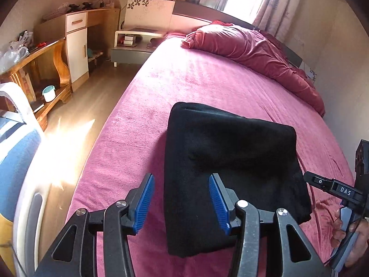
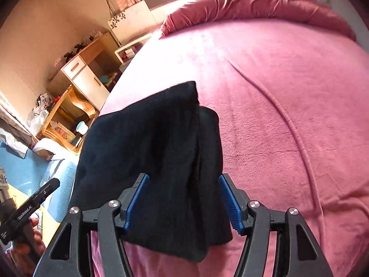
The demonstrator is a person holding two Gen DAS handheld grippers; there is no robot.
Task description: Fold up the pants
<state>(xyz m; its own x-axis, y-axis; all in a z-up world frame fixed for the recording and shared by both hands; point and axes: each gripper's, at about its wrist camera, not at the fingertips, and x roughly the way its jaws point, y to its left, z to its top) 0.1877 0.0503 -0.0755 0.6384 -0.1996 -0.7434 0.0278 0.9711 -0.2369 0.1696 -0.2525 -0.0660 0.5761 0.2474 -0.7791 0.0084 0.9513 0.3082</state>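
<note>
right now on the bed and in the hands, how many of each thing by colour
black: 1, the folded pants lying on the bed
pink: 1, the bed cover
dark red: 1, the bunched duvet at the head end
black with blue pads: 2, the left gripper and the right gripper, fingers apart, nothing pinched
total: 5

On my feed the pants (image 1: 230, 166) are plain black, no pattern I can spot. The bed (image 1: 207, 80) cover is a fuzzy pink-magenta all over, and the bunched quilt (image 1: 253, 48) at the far end is a darker, shinier rose red. Both grippers, left (image 1: 182, 202) and right (image 2: 184, 202), are black with ribbed blue pads (image 1: 145, 203). The desk (image 1: 53, 62) is honey-brown wood, the cabinet (image 1: 77, 46) beside it has white fronts, and the headboard (image 1: 150, 11) panel is cream with dark flower prints.
</note>
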